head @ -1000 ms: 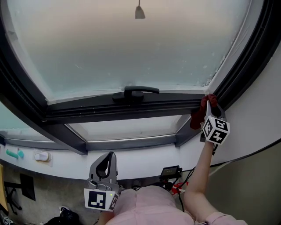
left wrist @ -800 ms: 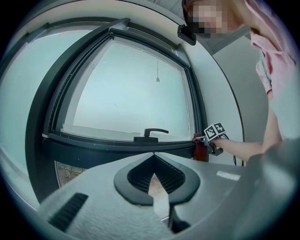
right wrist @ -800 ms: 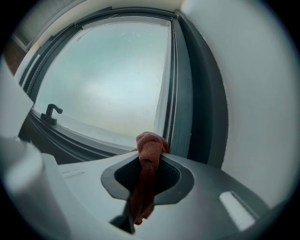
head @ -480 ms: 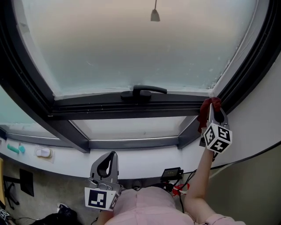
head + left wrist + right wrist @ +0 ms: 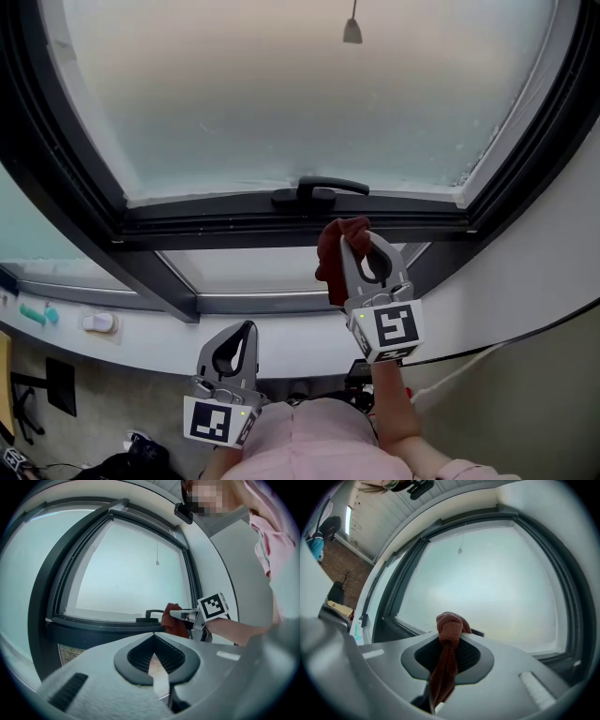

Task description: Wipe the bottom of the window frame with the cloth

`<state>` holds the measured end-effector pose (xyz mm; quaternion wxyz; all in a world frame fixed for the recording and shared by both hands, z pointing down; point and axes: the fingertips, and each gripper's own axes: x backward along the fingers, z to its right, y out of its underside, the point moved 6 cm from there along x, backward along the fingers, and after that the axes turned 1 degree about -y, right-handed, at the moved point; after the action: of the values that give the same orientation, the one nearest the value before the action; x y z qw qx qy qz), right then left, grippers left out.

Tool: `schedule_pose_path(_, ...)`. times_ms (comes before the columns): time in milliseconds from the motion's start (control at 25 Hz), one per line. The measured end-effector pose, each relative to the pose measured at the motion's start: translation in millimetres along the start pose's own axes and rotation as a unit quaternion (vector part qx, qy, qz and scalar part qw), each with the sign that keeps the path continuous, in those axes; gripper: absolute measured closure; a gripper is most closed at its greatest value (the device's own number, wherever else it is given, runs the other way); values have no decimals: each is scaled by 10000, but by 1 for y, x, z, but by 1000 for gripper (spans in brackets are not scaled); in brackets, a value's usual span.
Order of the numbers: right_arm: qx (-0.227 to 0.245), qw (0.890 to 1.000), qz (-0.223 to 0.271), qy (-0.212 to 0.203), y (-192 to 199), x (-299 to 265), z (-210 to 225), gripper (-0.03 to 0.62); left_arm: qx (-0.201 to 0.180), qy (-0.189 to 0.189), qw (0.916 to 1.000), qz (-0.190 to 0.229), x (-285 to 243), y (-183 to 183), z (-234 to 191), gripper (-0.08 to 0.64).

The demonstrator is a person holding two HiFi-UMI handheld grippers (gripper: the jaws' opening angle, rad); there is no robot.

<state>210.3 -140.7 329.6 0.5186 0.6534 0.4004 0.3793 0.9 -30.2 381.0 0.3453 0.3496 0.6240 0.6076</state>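
Observation:
A red-brown cloth (image 5: 336, 251) is pinched in my right gripper (image 5: 356, 240), which is shut on it and held just below the middle of the dark bottom rail of the window frame (image 5: 225, 228), under the black handle (image 5: 319, 193). From these frames I cannot tell if the cloth touches the rail. In the right gripper view the cloth (image 5: 447, 641) bunches above the jaws and hangs down between them. My left gripper (image 5: 245, 330) is shut with nothing in it, low by the white sill. The left gripper view shows the cloth (image 5: 174, 624) beside the handle.
A frosted pane fills the frame above, with a pull cord (image 5: 352, 28) hanging in front. A second glazed panel (image 5: 272, 272) lies below the rail. The white sill carries a small white fitting (image 5: 97, 322) and a teal one (image 5: 34, 315). A white wall (image 5: 553, 253) closes the right side.
My right gripper has carried the cloth from the frame's lower right corner leftwards to below the handle. The left gripper has stayed where it was.

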Motion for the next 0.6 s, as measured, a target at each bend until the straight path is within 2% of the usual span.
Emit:
schedule_pose_path(120,131,9992,-247,-280,11,-18,-31,528,26,-110,9999,-15,9,0,-9,561)
schedule_pose_path(240,220,9977,-521,-376,26,-33,-44,527,63,-260,9996,-31,17,1,-21,561)
schedule_pose_path(400,311,9950,-914,-271,47,-52,-47,526,97,-371,9992,-56,23,3,-31,561)
schedule_pose_path(600,401,9959,-800,-137,50,-56,-47,527,50,-327,9994,-54,17,4,-36,561)
